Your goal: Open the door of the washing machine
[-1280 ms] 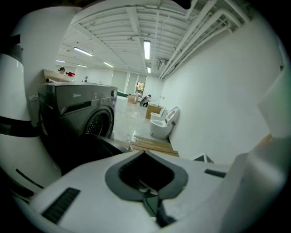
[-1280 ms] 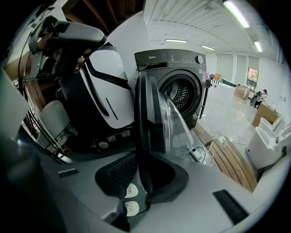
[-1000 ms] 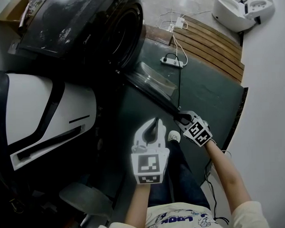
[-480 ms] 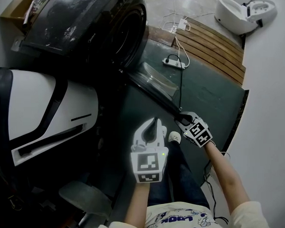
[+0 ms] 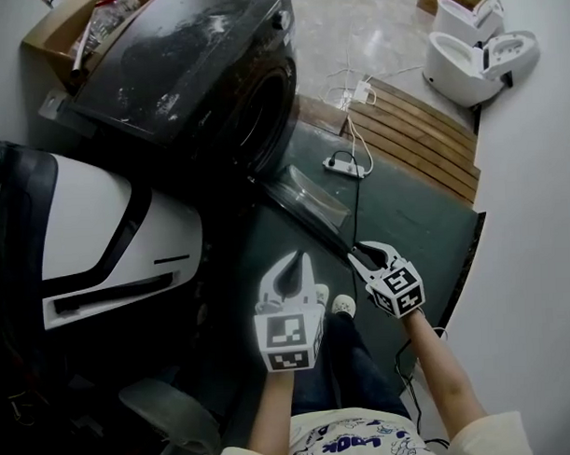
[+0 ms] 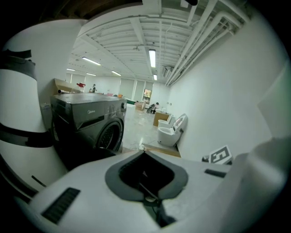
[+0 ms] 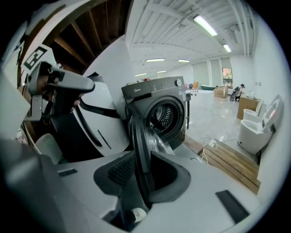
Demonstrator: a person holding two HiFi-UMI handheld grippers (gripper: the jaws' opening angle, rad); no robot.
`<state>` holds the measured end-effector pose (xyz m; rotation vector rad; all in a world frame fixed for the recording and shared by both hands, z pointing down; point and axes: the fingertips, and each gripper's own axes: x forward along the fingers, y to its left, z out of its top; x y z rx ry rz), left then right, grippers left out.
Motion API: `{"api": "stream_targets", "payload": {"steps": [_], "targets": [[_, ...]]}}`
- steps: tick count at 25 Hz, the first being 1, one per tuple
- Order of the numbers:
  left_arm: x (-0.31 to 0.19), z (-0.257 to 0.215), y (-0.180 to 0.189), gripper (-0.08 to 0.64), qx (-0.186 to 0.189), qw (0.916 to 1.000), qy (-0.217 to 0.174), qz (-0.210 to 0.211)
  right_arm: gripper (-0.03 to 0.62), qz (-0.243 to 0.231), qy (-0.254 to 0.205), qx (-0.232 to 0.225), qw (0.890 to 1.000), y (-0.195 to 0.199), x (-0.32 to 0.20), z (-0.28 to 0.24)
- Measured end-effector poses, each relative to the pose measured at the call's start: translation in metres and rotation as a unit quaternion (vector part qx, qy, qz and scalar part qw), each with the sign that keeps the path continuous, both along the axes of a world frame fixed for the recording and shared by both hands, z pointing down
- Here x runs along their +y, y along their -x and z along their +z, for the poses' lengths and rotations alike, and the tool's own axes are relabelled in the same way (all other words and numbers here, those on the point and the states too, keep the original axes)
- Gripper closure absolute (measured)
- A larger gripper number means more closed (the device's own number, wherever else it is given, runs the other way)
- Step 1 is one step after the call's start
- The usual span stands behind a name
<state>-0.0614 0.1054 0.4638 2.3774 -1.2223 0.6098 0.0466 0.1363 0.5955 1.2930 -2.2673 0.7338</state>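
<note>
R claw [image 5: 368, 253] jaws just been opening, door [image 5: 307, 195] rim between; L claw [image 5: 294, 264] tips together, empty.

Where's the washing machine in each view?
Head view: washing machine at top, left of centre, seen from above.
Left gripper view: washing machine left of centre.
Right gripper view: washing machine at centre, its door open towards the camera.
Shared landmark: white toilet, right of the machine in all three.
</note>
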Motion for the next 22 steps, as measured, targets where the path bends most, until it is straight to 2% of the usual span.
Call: {"api": "stream_targets", "payload": {"steps": [6, 9, 14, 22], "targets": [[-0.016, -0.050, 0.006, 0.558, 0.013, 0.9990, -0.038, -0.017, 0.479, 0.070, -0.086, -0.019, 0.994, -0.015, -0.033, -0.102], [-0.023, -0.079, 0.007, 0.557, 0.022, 0.9976, -0.061, -0.022, 0.497, 0.099, -0.132, -0.008, 0.986, -0.022, -0.043, -0.156], [-0.033, -0.132, 0.005, 0.558, 0.035, 0.9933, -0.107, -0.029, 0.525, 0.117, -0.196, 0.010, 0.974, -0.026, -0.057, -0.236], [-0.046, -0.215, 0.009, 0.558, 0.045, 0.9807, -0.185, -0.044, 0.546, 0.151, -0.263, 0.006, 0.953, -0.035, -0.068, -0.333]]}}
